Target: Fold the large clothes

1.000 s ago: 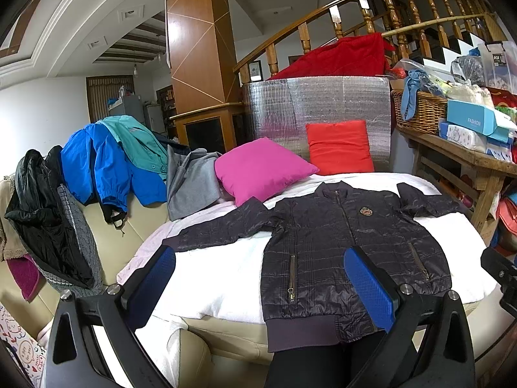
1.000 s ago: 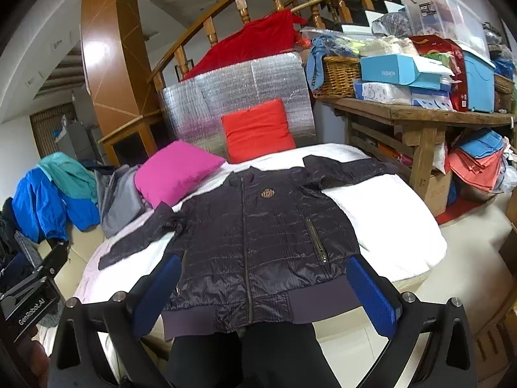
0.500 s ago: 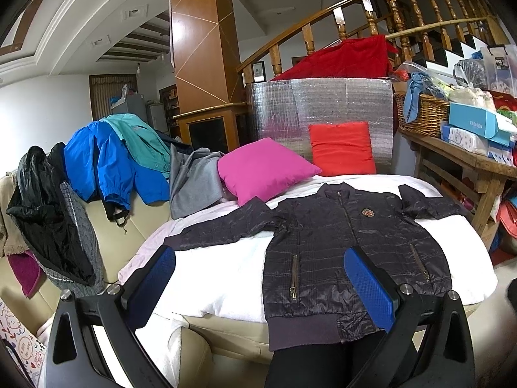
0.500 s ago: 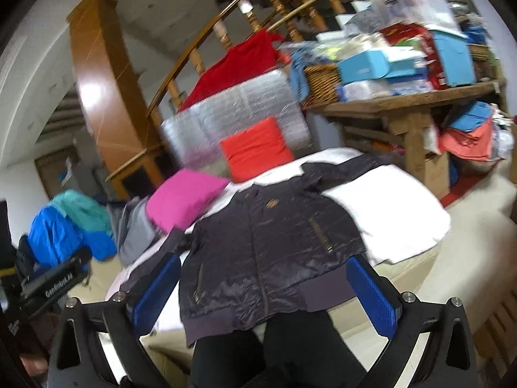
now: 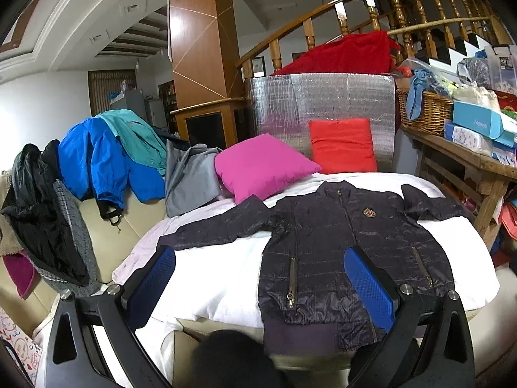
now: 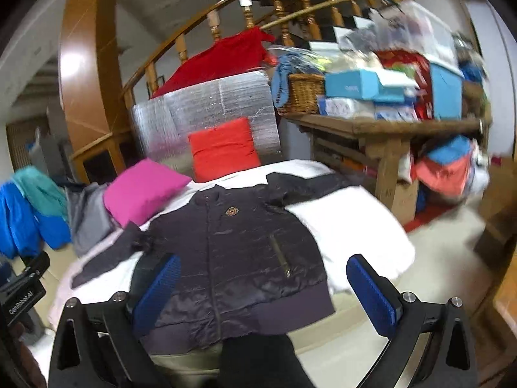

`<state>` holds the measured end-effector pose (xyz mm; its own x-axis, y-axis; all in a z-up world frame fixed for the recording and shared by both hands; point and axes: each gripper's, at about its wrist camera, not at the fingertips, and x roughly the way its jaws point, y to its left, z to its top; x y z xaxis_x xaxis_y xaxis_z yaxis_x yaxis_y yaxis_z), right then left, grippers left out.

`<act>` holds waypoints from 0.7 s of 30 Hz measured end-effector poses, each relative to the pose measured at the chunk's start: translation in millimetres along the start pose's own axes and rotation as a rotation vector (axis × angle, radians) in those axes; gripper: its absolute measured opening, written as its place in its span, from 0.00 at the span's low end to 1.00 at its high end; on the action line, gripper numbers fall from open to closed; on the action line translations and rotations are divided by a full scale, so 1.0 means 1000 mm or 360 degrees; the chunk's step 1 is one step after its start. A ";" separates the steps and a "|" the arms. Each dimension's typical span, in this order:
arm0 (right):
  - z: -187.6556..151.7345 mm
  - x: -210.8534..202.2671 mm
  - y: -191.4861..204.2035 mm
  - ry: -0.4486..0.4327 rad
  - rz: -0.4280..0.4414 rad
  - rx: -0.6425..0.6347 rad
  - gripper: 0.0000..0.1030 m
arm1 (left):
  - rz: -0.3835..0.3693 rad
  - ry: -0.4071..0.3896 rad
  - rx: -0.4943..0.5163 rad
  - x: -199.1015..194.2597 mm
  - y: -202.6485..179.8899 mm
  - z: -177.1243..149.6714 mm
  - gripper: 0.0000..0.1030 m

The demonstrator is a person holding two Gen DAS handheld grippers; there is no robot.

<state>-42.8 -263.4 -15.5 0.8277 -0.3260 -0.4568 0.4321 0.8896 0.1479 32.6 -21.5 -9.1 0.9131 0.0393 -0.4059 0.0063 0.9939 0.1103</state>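
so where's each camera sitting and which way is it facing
Left wrist: on the left gripper, open, facing the dark quilted zip jacket spread on the white-covered sofa; only its blue-padded fingers show.
Right wrist: on the right gripper, open, facing the jacket's front from further right; blurred; the left gripper's body shows at left.
Shared: jacket, pink cushion, red cushion.

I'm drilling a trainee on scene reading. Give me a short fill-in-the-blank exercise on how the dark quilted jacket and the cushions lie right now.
1. The dark quilted jacket lies front side ____ on the white cover.
2. Both the left gripper and the right gripper stand ____.
3. The cushion nearest the jacket's collar is the ____ one.
4. The square red cushion leans against a ____ insulation panel.

Missing words: up; open; pink; silver
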 end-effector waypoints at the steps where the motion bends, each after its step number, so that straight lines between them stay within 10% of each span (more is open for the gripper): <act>1: 0.005 0.004 0.005 -0.0017 -0.0001 -0.0026 1.00 | 0.0001 -0.0002 -0.0002 0.004 -0.001 0.002 1.00; 11: 0.044 0.088 0.025 0.0053 0.0125 0.0039 1.00 | -0.0005 0.0090 -0.0020 0.073 -0.008 0.018 1.00; 21: 0.064 0.287 -0.067 0.0261 0.0095 0.0417 1.00 | -0.0024 0.0553 -0.0026 0.276 -0.056 0.020 1.00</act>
<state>189.2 -437.3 -100.1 0.7950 -0.2007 -0.5725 0.4795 0.7860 0.3903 292.5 -68.2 -109.2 0.7197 0.0543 -0.6921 0.0098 0.9961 0.0882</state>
